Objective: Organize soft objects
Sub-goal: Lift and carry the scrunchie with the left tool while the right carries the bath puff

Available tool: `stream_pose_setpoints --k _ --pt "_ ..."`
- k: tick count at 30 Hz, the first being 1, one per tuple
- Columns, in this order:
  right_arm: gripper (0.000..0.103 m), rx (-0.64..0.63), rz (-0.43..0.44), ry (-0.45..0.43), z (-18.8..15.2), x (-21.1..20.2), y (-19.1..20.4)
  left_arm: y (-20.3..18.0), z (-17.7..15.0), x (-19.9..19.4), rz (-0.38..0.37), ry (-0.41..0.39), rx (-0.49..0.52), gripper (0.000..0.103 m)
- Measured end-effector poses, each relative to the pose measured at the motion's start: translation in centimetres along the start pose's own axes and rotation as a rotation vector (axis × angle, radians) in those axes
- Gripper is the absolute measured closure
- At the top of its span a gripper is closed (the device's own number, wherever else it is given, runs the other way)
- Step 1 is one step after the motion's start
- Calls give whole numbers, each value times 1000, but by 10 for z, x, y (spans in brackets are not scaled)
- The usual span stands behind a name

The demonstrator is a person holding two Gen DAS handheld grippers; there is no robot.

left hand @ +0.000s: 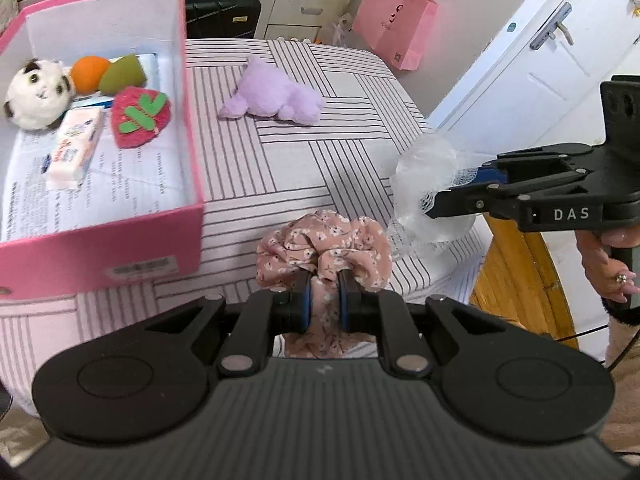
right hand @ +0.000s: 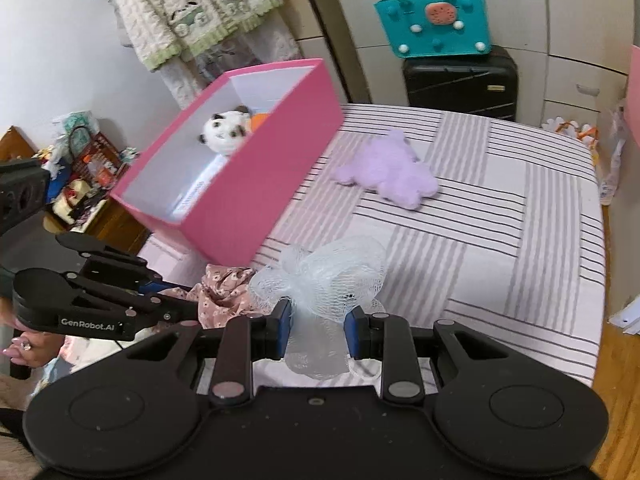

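Left wrist view: right claw (left hand: 434, 200), marked "DAS", grips white mesh (left hand: 424, 168); left claw (left hand: 323, 294) grips scrunchie (left hand: 320, 244).

Left gripper (left hand: 323, 280): pointing steeply down and forward, its black linkage arms drawn in; the blue-padded fingers (left hand: 305, 304) stand close together, clamped on a pink floral scrunchie (left hand: 324, 248) that bunches out beyond the tips
Right gripper (right hand: 319, 314): also angled down and forward, fingers (right hand: 284, 330) pressed against a white mesh bundle (right hand: 320, 280) from both sides, a wider gap between them than on the left
Relative pose: the two grippers sit side by side, near each other, tips roughly level
Right hand (left hand: 612, 268): wrapped round the black handle under its gripper, a ring on one finger
Left hand (right hand: 24, 350): only its fingertips show, at the handle
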State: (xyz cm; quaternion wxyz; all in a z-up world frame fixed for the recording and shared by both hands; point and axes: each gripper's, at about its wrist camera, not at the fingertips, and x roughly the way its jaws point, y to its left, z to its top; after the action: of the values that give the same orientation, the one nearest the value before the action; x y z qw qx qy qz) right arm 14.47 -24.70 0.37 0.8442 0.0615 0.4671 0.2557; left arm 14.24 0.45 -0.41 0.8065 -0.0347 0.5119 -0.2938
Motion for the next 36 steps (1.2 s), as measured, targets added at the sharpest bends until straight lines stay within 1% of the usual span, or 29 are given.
stream_pose_setpoints --k 3,6,11,18,22,24,26,28,30,31,34,36 --pt "72 -2 28 10 4 -4 13 4 -2 -17 -11 8 -15 90" --pt "72 2 71 17 11 -8 27 9 -3 -36 4 -8 -20 90" --pt "72 -33 130 22 28 -12 54 20 -4 -74 50 -74 -29 90" --pt "72 -122 176 -8 63 -8 93 41 3 -103 142 -176 -16 90" --pt "72 -169 187 -56 86 6 112 65 11 -111 185 -238 -26 90" --pt "72 -186 187 -77 100 19 122 77 15 -114 195 -267 -22 90" --pt "72 -218 188 -93 109 31 131 91 18 -115 222 -305 -22 90" --pt "72 -227 196 -101 119 44 138 104 22 -112 245 -320 -18 90" --pt "71 -247 189 -111 127 55 144 119 27 -105 250 -317 -22 90" --pt "71 -258 181 -118 131 61 148 129 30 -101 257 -323 -39 90" --pt "71 -281 169 -115 141 81 154 146 39 -87 301 -332 -44 90" --pt "72 -286 157 -112 146 95 155 153 46 -77 335 -329 -23 90"
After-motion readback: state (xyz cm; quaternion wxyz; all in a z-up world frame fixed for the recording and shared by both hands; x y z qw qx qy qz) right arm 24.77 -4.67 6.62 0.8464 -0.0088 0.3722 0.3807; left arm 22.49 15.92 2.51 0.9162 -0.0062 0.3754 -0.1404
